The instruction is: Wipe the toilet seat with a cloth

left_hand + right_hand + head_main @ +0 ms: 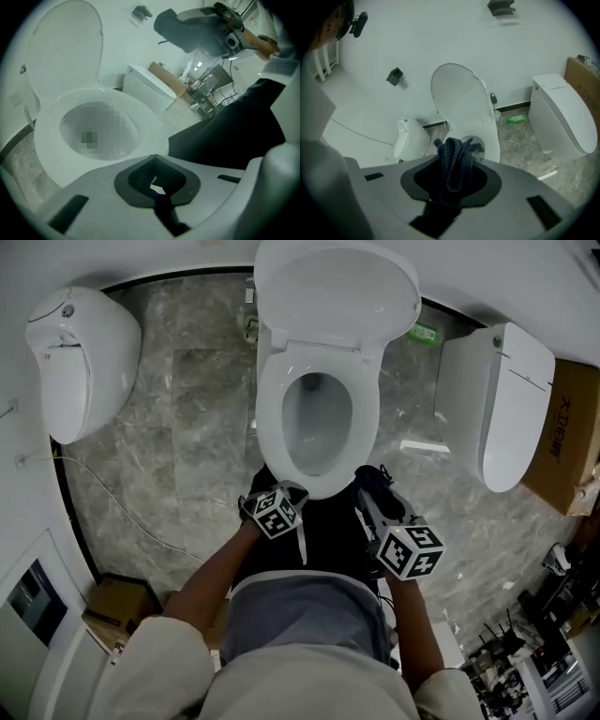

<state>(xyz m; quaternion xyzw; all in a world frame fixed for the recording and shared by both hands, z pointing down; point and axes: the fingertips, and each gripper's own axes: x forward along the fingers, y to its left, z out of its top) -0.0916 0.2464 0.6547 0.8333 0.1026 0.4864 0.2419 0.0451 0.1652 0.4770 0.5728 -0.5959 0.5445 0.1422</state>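
Note:
The white toilet (269, 418) stands in the middle with its lid (336, 289) raised and its seat (47, 145) down. My left gripper (270, 487) is shut with nothing between its jaws, just in front of the seat's front rim; in the left gripper view its tips (153, 157) meet over that rim. My right gripper (375, 480) hovers at the bowl's front right, shut on a bunched dark blue cloth (454, 161). The cloth (180, 28) also shows hanging high in the left gripper view.
A white urinal (80, 362) hangs on the left wall and a second toilet (497, 409) stands on the right. A cardboard box (567, 437) sits beyond it. A green bottle (424, 333) lies by the back wall. A cable (122, 507) trails over the marble floor.

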